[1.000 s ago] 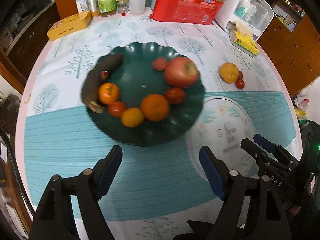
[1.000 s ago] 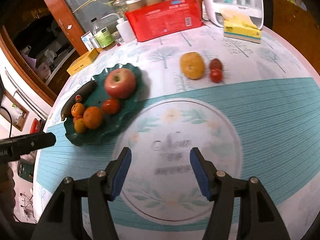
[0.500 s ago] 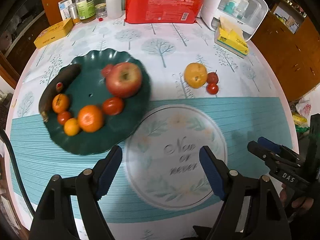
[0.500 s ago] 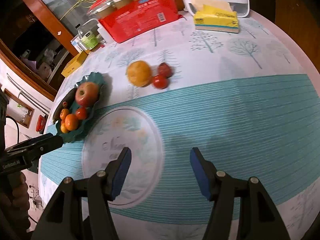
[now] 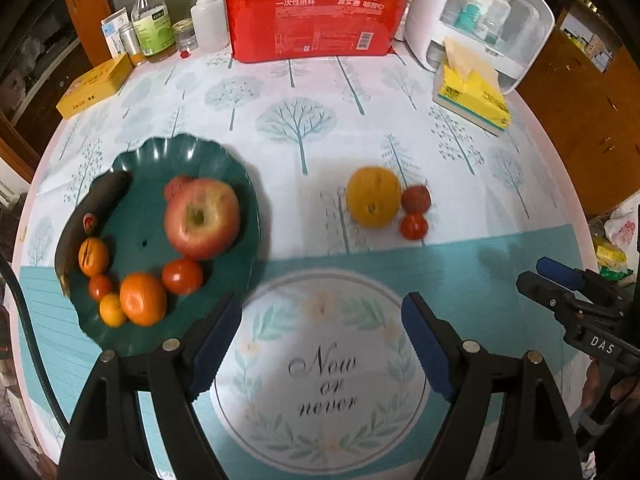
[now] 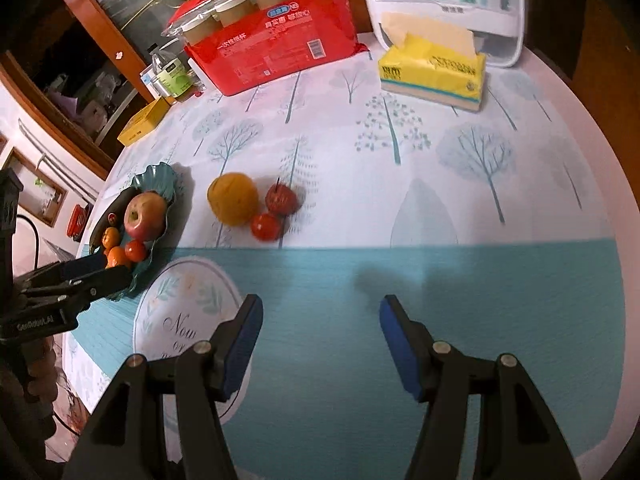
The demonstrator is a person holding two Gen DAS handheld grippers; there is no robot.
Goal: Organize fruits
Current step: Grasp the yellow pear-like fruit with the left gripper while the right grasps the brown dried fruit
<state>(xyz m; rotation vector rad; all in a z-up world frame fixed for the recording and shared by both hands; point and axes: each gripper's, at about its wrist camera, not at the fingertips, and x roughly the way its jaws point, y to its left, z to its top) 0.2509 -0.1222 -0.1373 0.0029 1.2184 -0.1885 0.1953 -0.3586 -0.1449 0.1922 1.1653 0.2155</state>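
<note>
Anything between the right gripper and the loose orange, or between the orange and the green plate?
Nothing visible. Bare tablecloth lies between the open right gripper and the orange, and between the orange and the green plate.

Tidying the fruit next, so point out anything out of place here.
Three fruits lie loose on the tablecloth, beside the green plate: a yellow orange and two small red fruits. The plate's banana looks blackened.

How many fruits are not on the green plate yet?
3, all on the tablecloth right of the green plate: a yellow-orange fruit, a dark red fruit touching it, and a small red tomato in front.
</note>
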